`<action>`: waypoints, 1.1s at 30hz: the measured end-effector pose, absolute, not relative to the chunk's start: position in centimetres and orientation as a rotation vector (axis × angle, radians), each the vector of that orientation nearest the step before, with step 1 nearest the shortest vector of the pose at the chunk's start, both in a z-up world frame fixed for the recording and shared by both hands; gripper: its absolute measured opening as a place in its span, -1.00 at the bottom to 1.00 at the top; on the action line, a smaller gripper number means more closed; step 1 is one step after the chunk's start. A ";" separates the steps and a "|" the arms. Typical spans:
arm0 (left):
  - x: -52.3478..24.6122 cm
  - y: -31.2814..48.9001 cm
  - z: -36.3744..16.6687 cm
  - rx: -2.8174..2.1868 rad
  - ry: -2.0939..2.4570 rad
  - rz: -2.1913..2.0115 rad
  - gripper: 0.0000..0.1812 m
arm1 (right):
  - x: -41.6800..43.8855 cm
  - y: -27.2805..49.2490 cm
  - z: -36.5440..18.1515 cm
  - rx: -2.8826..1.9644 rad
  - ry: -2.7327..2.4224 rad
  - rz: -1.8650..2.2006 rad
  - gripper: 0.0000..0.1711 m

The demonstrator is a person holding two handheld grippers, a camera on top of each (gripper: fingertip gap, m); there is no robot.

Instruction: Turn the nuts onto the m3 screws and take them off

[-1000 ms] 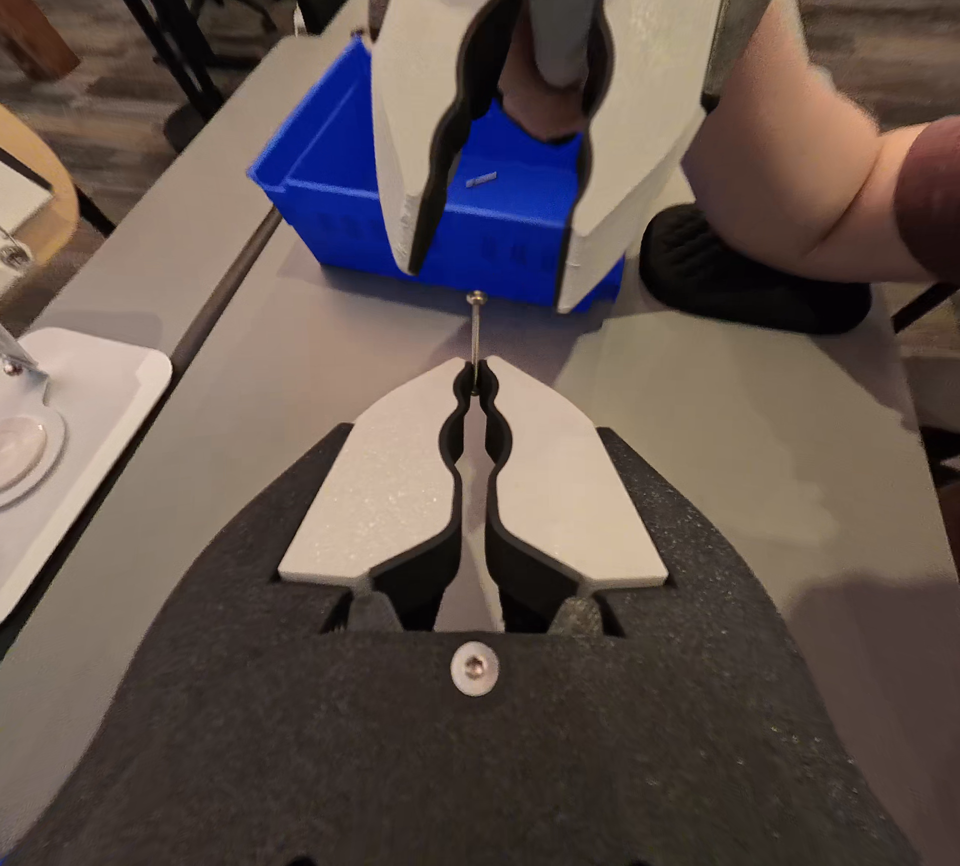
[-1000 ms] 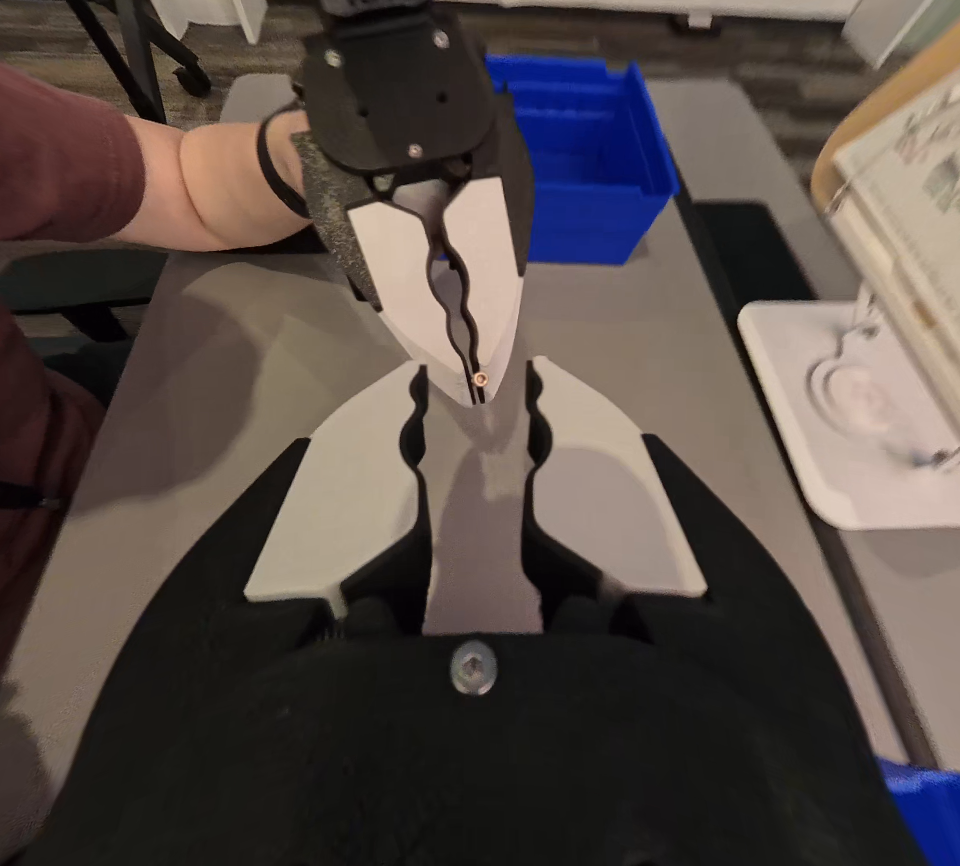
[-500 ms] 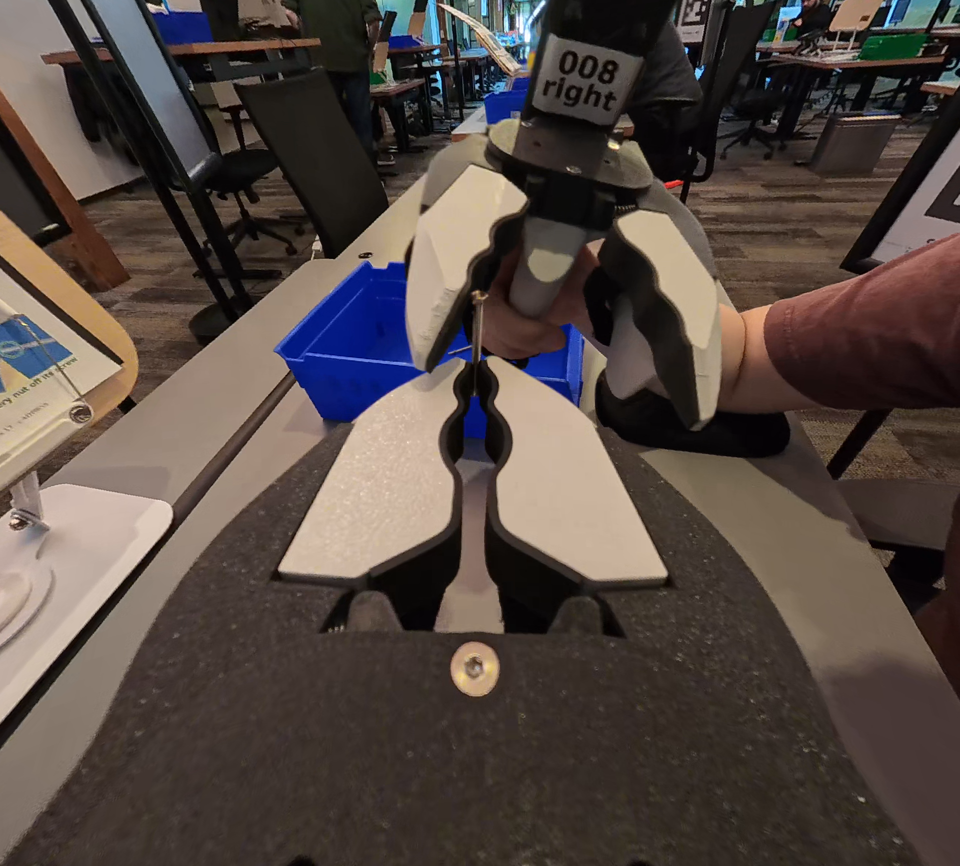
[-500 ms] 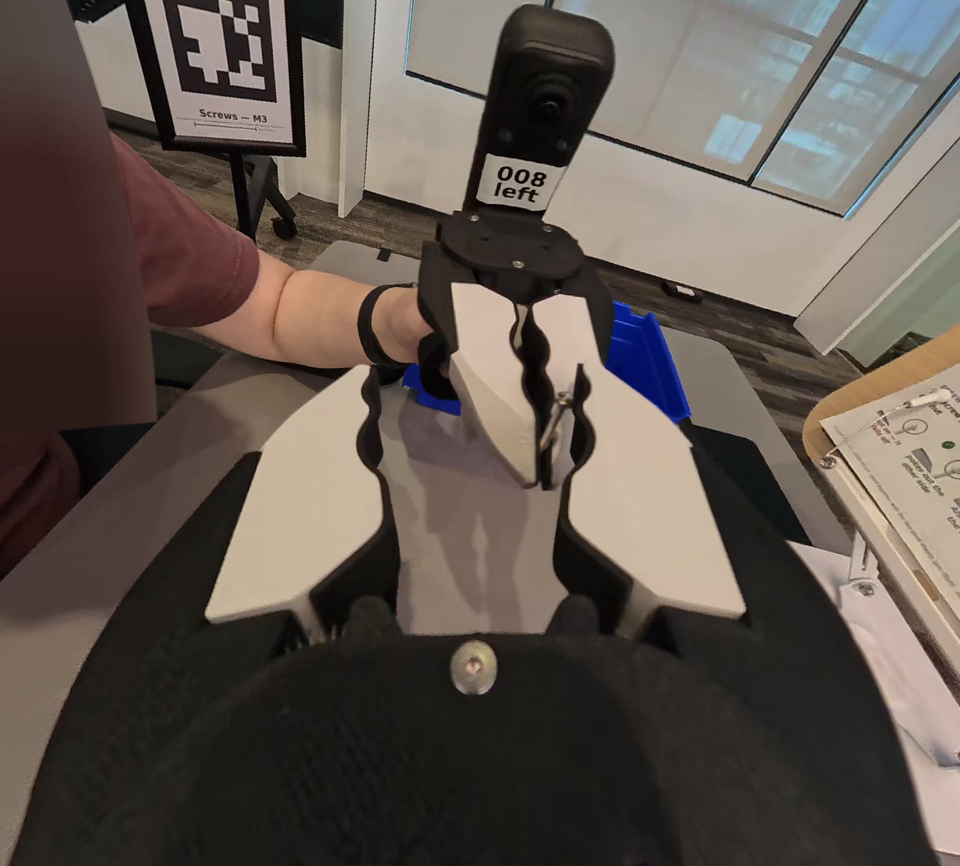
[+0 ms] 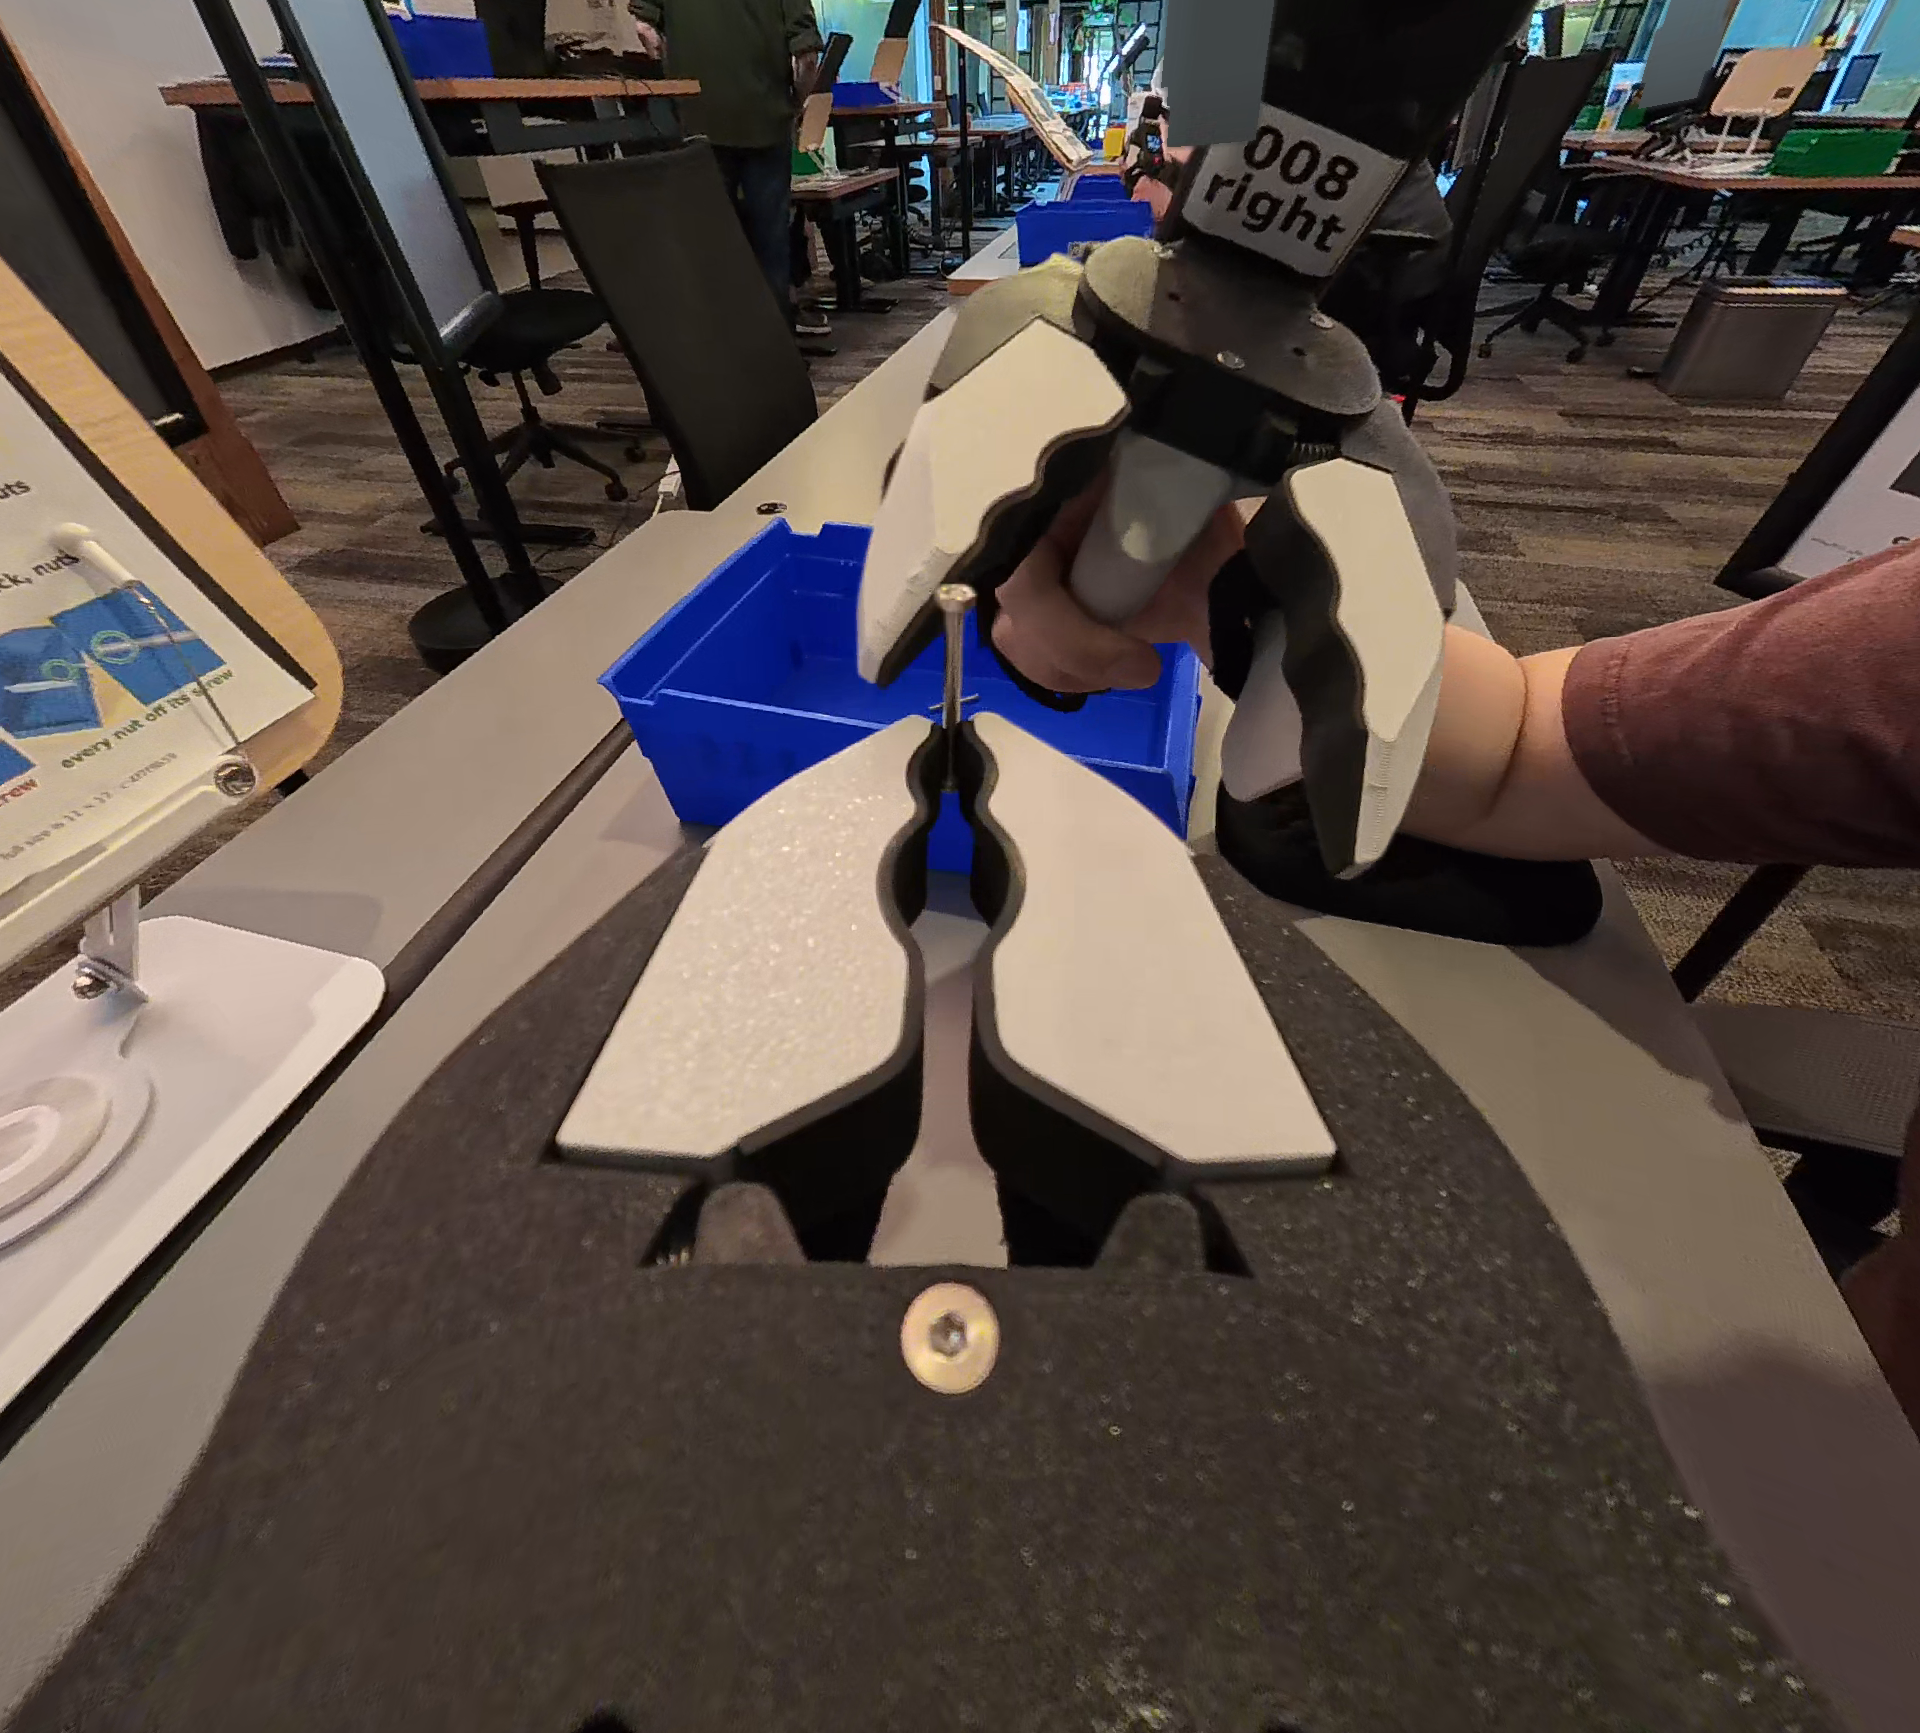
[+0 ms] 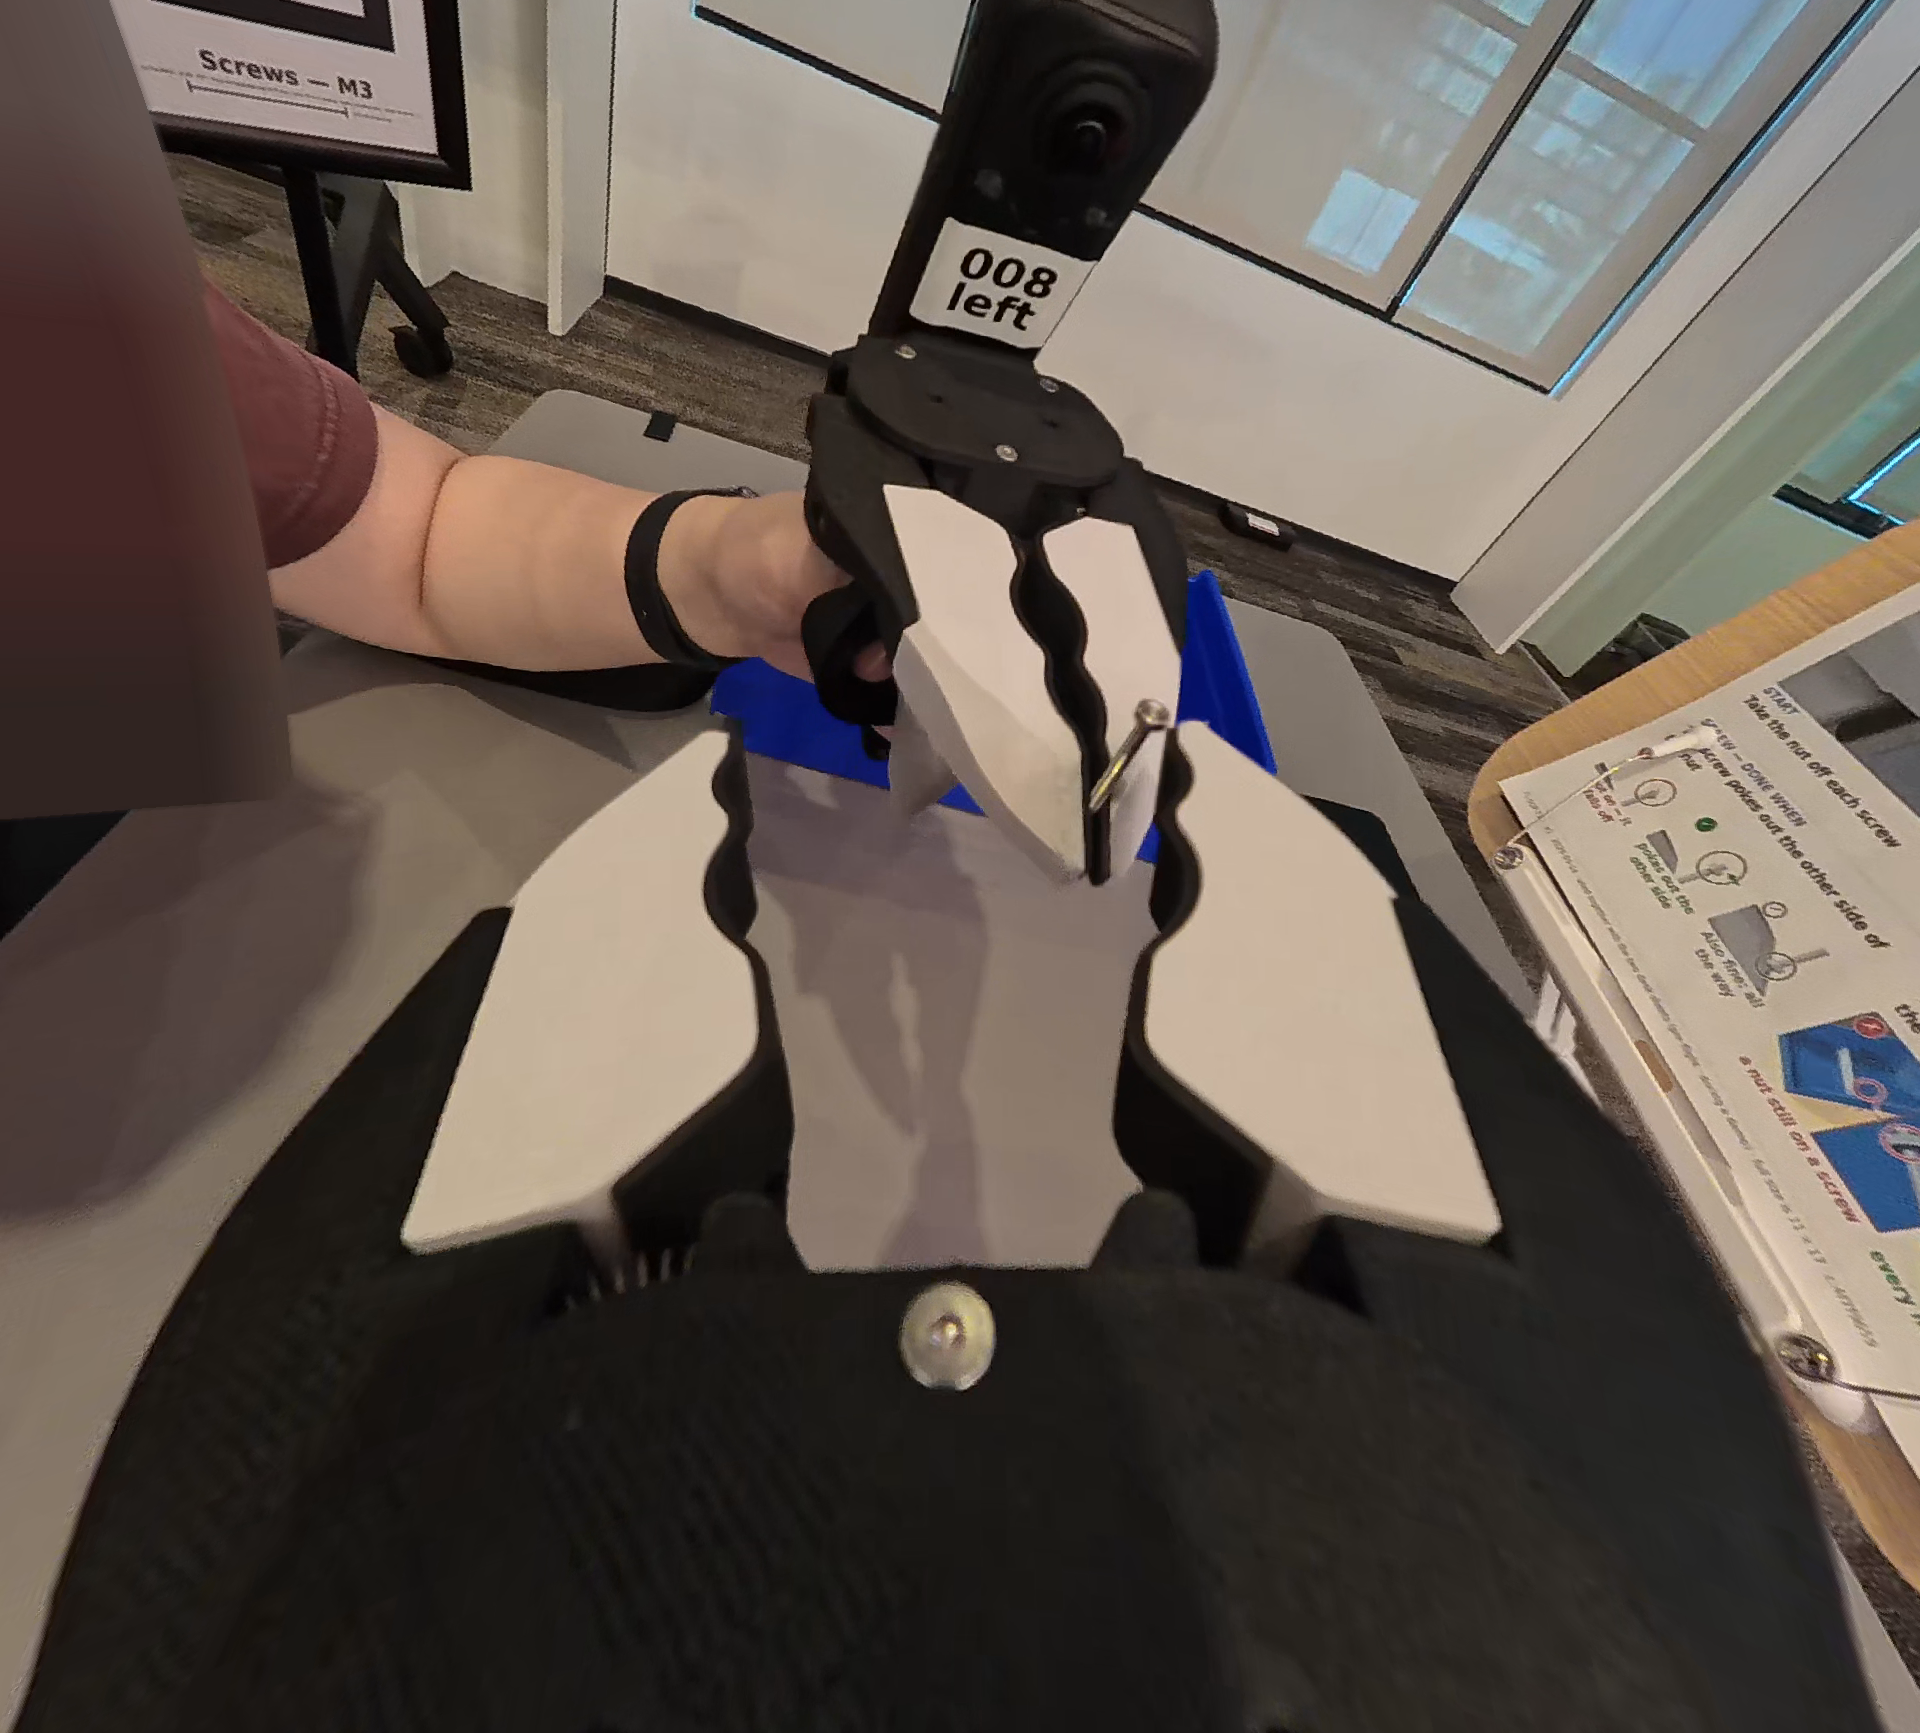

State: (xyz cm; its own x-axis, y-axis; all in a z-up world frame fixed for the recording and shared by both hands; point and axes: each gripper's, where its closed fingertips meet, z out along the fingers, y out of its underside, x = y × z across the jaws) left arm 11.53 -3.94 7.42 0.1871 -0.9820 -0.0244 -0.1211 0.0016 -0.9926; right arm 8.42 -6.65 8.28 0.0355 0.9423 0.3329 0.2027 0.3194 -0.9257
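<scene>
Between your left gripper's (image 5: 951, 727) pressed-together tips stands the screw (image 5: 954, 660), pinched by its lower shank, head up and pointing toward 12 o'clock in the left wrist view. No nut can be made out on it. In the right wrist view the same screw (image 6: 1124, 756) leans from 1 o'clock at its head down to 7 o'clock, where your left gripper (image 6: 1091, 857) holds it just beside the inner edge of your right-hand finger. Your right gripper (image 6: 951, 810) is spread wide, nothing held between its fingers. Seen from the left wrist, it (image 5: 1122, 748) comes in from 1 o'clock, one white finger (image 5: 966, 488) close behind the screw head; whether they touch you cannot tell. Beyond the screw, toward 12 o'clock, a blue bin (image 5: 748, 707) sits on the grey table (image 5: 436, 810); small metal pieces lie inside it, too small to identify. At 9 o'clock an instruction sheet on a white stand (image 5: 114, 727) rests on the table. At 3 o'clock your maroon-sleeved forearm (image 5: 1662, 727) lies over a black pad (image 5: 1455, 894).
</scene>
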 end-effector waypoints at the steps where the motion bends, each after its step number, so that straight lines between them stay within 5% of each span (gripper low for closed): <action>1: 11.4 -3.9 7.5 -1.370 1.156 -1.001 -0.98 | 8.5 -6.6 8.2 -1.129 -1.443 0.804 -0.11; 33: 12.2 -4.9 7.8 -1.347 1.156 -1.034 -0.98 | 8.0 -7.2 10.0 -1.082 -1.323 0.966 -0.06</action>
State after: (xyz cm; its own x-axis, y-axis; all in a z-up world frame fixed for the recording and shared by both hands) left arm 12.16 -4.89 7.77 0.1648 -0.9862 -0.0149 -0.0952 -0.0008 -0.9955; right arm 8.00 -7.18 10.04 0.0372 0.9682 0.2475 0.0591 0.2451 -0.9677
